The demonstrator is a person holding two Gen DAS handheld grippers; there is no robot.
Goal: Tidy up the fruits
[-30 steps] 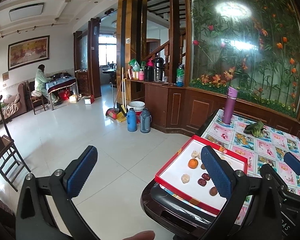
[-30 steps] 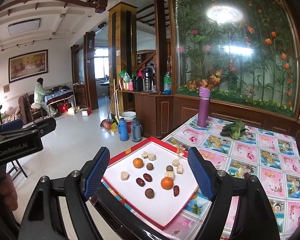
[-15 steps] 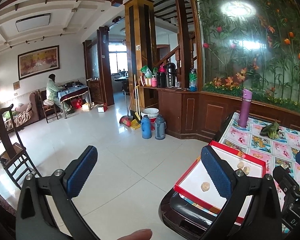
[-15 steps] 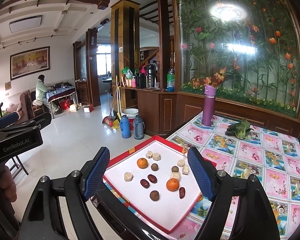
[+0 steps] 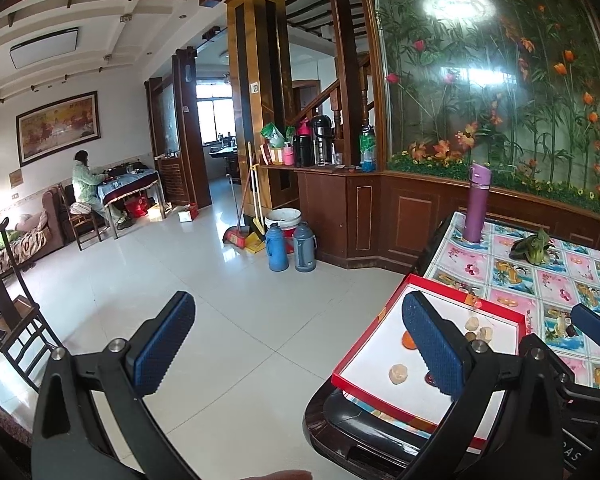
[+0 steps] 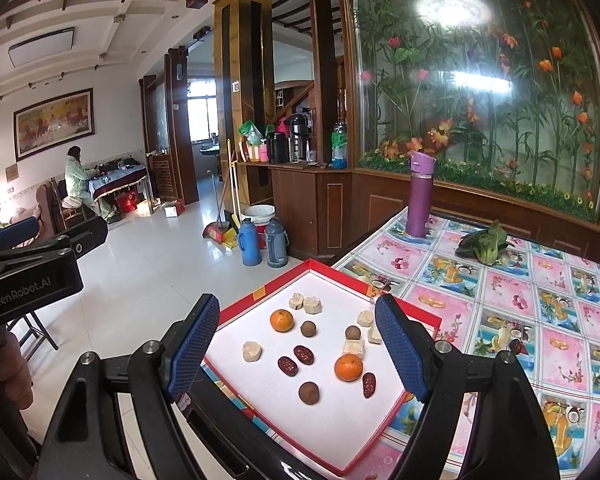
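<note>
The right hand-held gripper [image 6: 296, 346] is hovering with its jaws spread wide and empty over the near edge of the red tray [image 6: 396, 312], which is sitting on the near left corner of the counter [image 6: 540, 304]. The left hand-held gripper [image 5: 296, 348] is also gaping open and holding nothing, left of the tray over the floor [image 5: 220, 280]. In the tray, two oranges [image 6: 281, 320], brown balls [image 6: 309, 392], dates [image 6: 287, 365] and pale chunks [image 6: 252, 351] are lying scattered apart, while a purple bottle [image 6: 420, 196] is standing at the far edge.
</note>
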